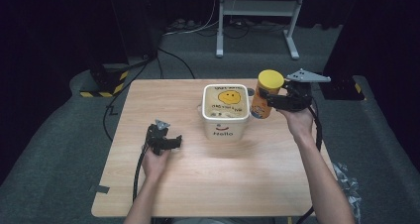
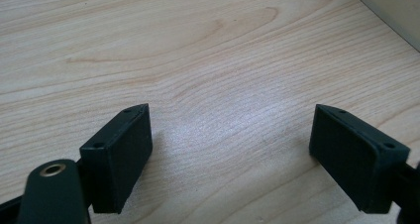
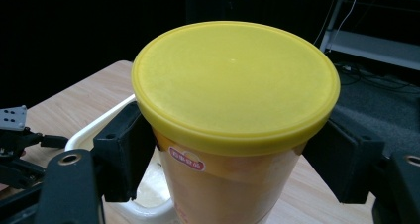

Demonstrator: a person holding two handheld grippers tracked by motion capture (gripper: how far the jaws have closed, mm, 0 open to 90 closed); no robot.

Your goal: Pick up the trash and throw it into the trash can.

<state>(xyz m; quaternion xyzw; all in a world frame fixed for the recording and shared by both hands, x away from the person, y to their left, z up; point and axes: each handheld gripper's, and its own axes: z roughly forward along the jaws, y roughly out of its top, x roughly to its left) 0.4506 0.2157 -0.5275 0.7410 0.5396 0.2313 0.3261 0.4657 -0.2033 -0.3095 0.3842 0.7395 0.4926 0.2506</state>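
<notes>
Beside the tub (image 1: 225,110), just right of its rim, I am holding the can (image 1: 265,96) in the right gripper (image 1: 275,102), jaws clamped on its body under the yellow lid (image 3: 235,80). I am judging the step as carrying it over the tub: keep the can upright, clear the rim, then lower. The right forearm is reaching forward, wrist level. The left gripper (image 1: 171,140) is resting low over the bench (image 1: 247,179), jaws apart, nothing between them.

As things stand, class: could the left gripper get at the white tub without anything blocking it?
Probably yes: the left gripper rests open on bare table, and nothing lies between it and the white tub.
</notes>
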